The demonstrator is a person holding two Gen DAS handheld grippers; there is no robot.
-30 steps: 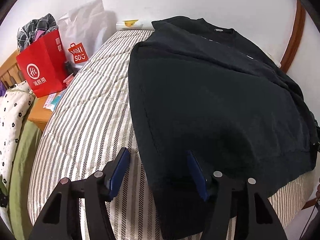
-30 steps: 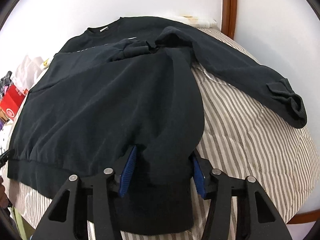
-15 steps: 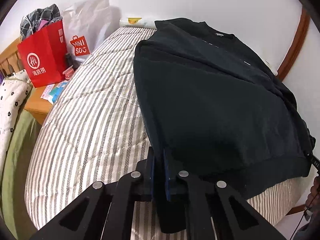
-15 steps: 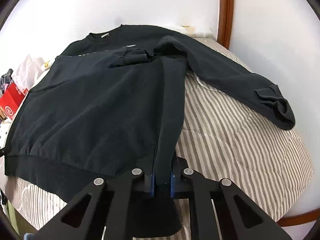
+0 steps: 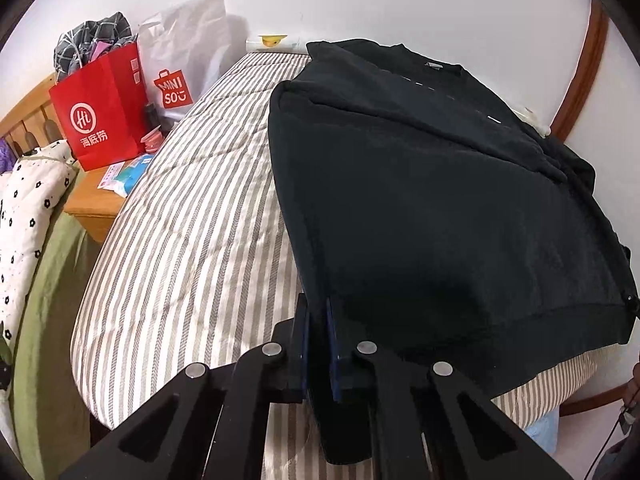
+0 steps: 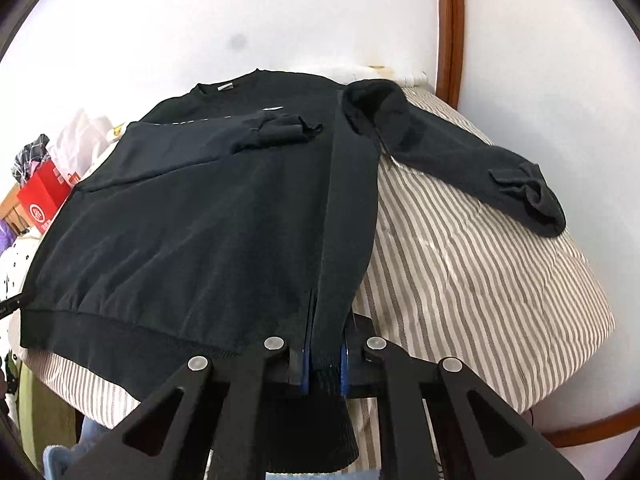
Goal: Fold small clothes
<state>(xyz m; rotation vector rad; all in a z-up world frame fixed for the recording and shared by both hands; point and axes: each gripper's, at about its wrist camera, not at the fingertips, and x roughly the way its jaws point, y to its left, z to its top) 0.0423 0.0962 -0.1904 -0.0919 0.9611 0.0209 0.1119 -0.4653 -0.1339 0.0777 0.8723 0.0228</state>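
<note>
A black sweatshirt (image 5: 440, 208) lies on a striped bed cover (image 5: 192, 240), collar towards the far wall. It also shows in the right wrist view (image 6: 208, 232). My left gripper (image 5: 318, 320) is shut on the hem at the sweatshirt's left corner. My right gripper (image 6: 325, 336) is shut on the hem at its right corner and lifts that edge into a ridge. One sleeve (image 6: 272, 134) is folded across the chest. The other sleeve (image 6: 480, 176) lies out to the right on the cover.
A red paper bag (image 5: 100, 120) and a white shopping bag (image 5: 180, 64) stand on a wooden bedside table (image 5: 96, 200) left of the bed. A spotted pillow (image 5: 24, 216) lies further left. The wall is close behind the bed; a brown curved frame (image 6: 450, 28) runs up on the right.
Both grippers went from open around the hem to shut on it. The right gripper has since pulled its corner up and the views have risen a little.
</note>
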